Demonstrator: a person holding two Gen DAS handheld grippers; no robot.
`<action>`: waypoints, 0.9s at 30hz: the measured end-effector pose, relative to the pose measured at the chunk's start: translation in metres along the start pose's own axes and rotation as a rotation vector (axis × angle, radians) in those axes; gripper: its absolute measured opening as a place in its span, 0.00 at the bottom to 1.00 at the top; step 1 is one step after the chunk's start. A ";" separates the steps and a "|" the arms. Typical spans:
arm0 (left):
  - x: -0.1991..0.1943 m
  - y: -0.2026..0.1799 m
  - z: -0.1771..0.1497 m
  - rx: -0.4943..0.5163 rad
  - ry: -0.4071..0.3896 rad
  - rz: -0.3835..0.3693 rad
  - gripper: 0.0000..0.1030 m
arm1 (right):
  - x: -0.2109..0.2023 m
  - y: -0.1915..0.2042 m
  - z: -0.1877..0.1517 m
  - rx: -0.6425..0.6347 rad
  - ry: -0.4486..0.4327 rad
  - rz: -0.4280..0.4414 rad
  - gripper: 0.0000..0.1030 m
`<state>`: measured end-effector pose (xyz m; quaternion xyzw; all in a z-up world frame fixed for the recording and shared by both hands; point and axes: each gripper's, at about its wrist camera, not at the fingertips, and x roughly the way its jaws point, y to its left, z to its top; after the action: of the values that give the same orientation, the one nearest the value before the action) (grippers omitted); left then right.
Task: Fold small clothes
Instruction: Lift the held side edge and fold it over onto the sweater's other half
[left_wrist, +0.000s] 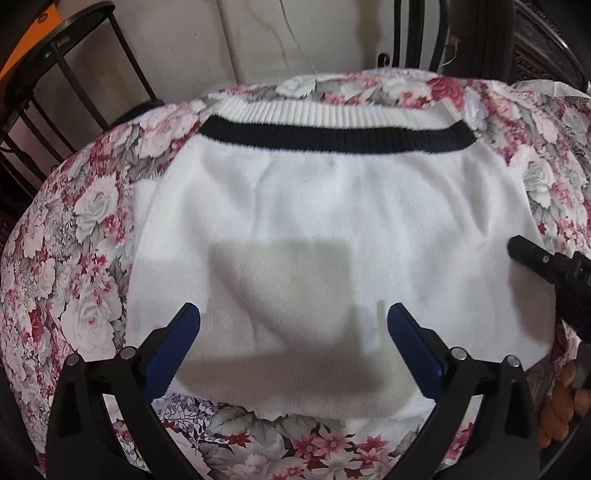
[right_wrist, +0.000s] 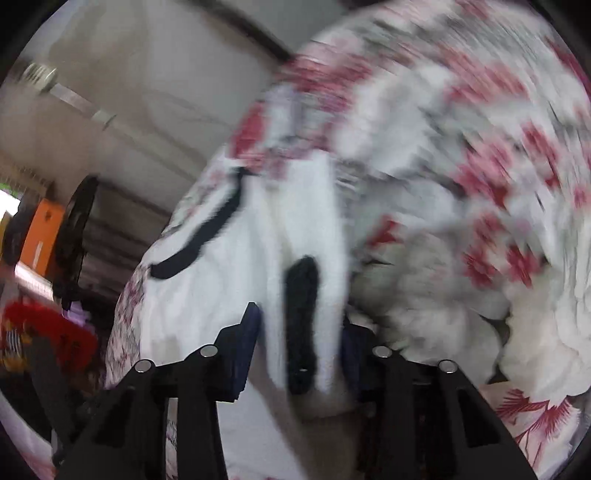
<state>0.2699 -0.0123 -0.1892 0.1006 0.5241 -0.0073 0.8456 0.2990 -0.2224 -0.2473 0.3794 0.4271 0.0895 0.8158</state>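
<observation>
A small white knit sweater (left_wrist: 314, 221) with a black band and white ribbed hem at its far edge lies flat on a floral cloth (left_wrist: 85, 229). My left gripper (left_wrist: 293, 317) is open, hovering over the sweater's near part, holding nothing. My right gripper (right_wrist: 299, 317) is closed on a fold of the white sweater (right_wrist: 221, 280) with a black-trimmed piece between the jaws; the view is blurred. It also shows in the left wrist view (left_wrist: 546, 269) at the sweater's right edge.
A black metal chair (left_wrist: 55, 85) stands at the back left and another dark chair (left_wrist: 480, 40) at the back right. An orange box (right_wrist: 42, 232) and red item (right_wrist: 48, 332) are left of the table.
</observation>
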 end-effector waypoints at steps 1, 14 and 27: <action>0.006 0.000 -0.001 0.000 0.022 0.007 0.96 | 0.003 -0.007 0.000 0.035 0.003 0.026 0.38; 0.010 -0.010 0.008 0.012 0.007 -0.005 0.96 | -0.011 0.042 0.002 -0.054 -0.027 -0.048 0.25; 0.029 0.007 0.073 -0.106 0.025 -0.124 0.96 | -0.028 0.117 -0.009 -0.247 -0.036 -0.102 0.24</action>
<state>0.3482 -0.0154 -0.1825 0.0231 0.5394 -0.0307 0.8412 0.2956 -0.1498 -0.1513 0.2556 0.4171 0.0932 0.8672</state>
